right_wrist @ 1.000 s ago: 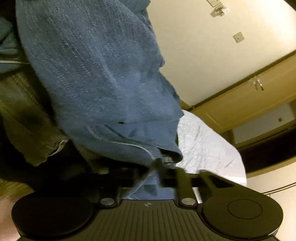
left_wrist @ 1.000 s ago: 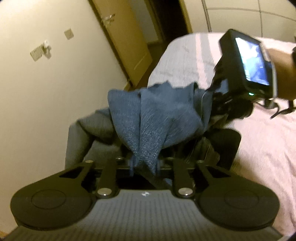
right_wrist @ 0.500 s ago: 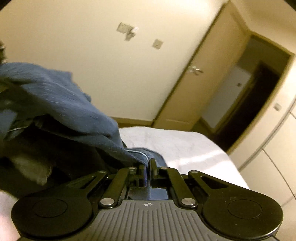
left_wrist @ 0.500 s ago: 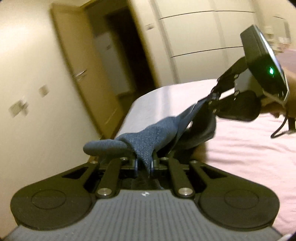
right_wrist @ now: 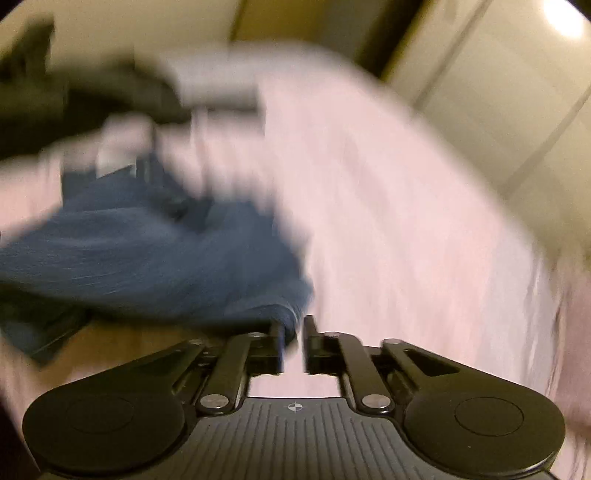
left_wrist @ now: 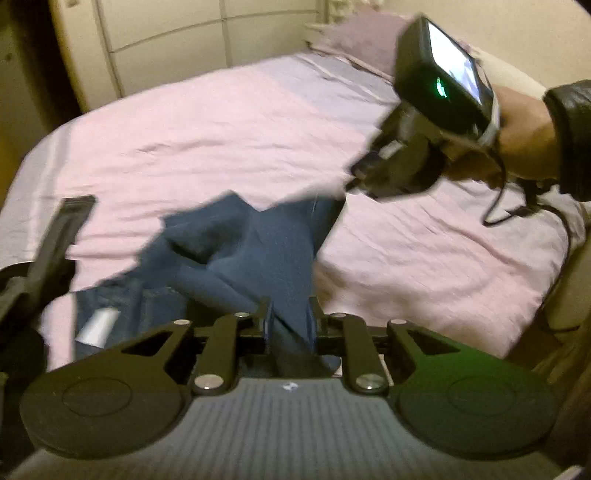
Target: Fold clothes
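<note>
A dark blue garment lies bunched on the pink bed sheet. My left gripper is shut on a fold of the garment close to the bed. My right gripper shows a small gap between its jaws; the blue garment sits against its left finger and the view is blurred by motion. In the left wrist view the right gripper hovers above the bed at the garment's far edge.
The pink bed fills most of both views. A pillow lies at the head. White wardrobe doors stand beyond the bed. A black object sits at the left edge. A dark blurred shape lies at the far left.
Both grippers have swung down from wall height to the bed, laying the blue garment onto the sheet. The right jaws have parted slightly from their tight pinch on the fabric.
</note>
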A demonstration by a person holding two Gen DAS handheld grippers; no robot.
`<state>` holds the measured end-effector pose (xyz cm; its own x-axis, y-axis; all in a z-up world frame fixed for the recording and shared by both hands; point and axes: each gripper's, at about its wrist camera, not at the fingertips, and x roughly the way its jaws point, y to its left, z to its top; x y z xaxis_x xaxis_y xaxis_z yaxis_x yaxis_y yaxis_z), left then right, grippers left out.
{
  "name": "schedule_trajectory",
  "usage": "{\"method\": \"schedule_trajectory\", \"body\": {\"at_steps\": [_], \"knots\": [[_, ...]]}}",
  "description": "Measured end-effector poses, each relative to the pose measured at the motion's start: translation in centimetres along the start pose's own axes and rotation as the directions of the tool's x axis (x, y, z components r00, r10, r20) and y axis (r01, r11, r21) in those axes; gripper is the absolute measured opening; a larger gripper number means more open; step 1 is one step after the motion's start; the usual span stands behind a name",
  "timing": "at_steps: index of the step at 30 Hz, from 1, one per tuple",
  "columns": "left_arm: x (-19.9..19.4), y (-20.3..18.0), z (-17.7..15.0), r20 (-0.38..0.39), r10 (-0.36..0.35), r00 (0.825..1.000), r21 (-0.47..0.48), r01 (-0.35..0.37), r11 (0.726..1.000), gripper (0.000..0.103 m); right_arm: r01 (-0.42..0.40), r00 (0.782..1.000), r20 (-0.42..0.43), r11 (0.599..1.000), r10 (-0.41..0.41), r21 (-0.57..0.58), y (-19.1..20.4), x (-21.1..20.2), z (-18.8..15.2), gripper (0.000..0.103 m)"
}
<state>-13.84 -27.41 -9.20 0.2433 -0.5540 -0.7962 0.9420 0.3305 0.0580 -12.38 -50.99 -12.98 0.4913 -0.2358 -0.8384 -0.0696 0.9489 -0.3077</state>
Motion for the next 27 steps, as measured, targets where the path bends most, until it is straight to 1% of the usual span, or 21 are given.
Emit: {"method": "schedule_trajectory", "body": {"at_steps": [1,3,4,5,7,9,11,12,15,17,20,22,23,26,27], "knots": [[0.4,-0.3,0.2,-0.013,0.001,1.000,0.006,-0.001,1.000,0.021,0.029,0.999,-0.031,0.999,-0.029,0.014,-0.4,0.0,-1.8,0.017],[0.8,0.1,-0.3,-0.035,0.021,0.999,-0.010,-0.021,1.000,0.032,0.042,0.997,-0.064,0.998,-0.038,0.049,-1.0,-0.7,-3.9,0.025],[1.0,0.5,-0.6,-0.047,0.035,0.998,-0.021,-0.036,0.999,0.033,0.032,0.997,-0.070,0.997,-0.027,0.076,-1.3,-1.0,-4.5,0.036],[1.0,1.1,-1.1,-0.063,0.055,0.996,-0.032,-0.057,0.998,0.033,0.018,0.998,-0.066,0.995,-0.012,0.103,-1.5,-1.5,-5.2,0.048],[1.4,2.6,-1.8,-0.098,0.109,0.989,-0.047,-0.114,0.992,0.035,-0.036,0.998,-0.040,0.991,0.041,0.131,-0.7,-2.2,-5.2,0.056],[1.6,4.7,-2.5,-0.123,0.163,0.979,-0.062,-0.172,0.983,0.042,-0.108,0.994,-0.009,0.986,0.110,0.127,0.6,-2.3,-4.4,0.057],[1.5,6.9,-3.4,-0.145,0.209,0.967,-0.084,-0.223,0.971,0.044,-0.186,0.982,0.022,0.979,0.185,0.087,2.2,-1.7,-2.7,0.060],[1.3,8.1,-3.8,-0.154,0.229,0.961,-0.098,-0.245,0.964,0.047,-0.225,0.974,0.036,0.972,0.224,0.064,2.9,-1.3,-1.7,0.061],[0.9,11.0,-5.3,-0.173,0.265,0.949,-0.151,-0.292,0.944,0.051,-0.335,0.938,0.084,0.942,0.336,-0.027,6.0,1.0,2.5,0.066],[0.9,13.0,-6.4,-0.191,0.266,0.945,-0.198,-0.303,0.932,0.053,-0.379,0.919,0.079,0.920,0.387,-0.103,8.2,4.2,5.6,0.071],[1.2,15.7,-8.1,-0.223,0.254,0.941,-0.237,-0.305,0.922,0.054,-0.431,0.895,0.036,0.882,0.445,-0.188,11.4,9.4,9.6,0.074],[1.4,17.3,-9.1,-0.237,0.247,0.940,-0.244,-0.304,0.921,0.054,-0.450,0.890,-0.023,0.868,0.456,-0.209,13.1,13.3,12.2,0.075],[1.6,18.1,-9.6,-0.242,0.244,0.939,-0.246,-0.303,0.921,0.056,-0.449,0.892,-0.050,0.868,0.449,-0.213,13.8,15.1,13.2,0.075],[2.2,20.3,-10.8,-0.261,0.232,0.937,-0.252,-0.299,0.921,0.058,-0.418,0.908,-0.115,0.889,0.403,-0.187,14.8,19.6,15.5,0.075],[2.4,20.9,-11.2,-0.268,0.227,0.936,-0.258,-0.296,0.920,0.058,-0.416,0.908,-0.128,0.896,0.399,-0.157,14.8,20.8,16.1,0.075]]}}
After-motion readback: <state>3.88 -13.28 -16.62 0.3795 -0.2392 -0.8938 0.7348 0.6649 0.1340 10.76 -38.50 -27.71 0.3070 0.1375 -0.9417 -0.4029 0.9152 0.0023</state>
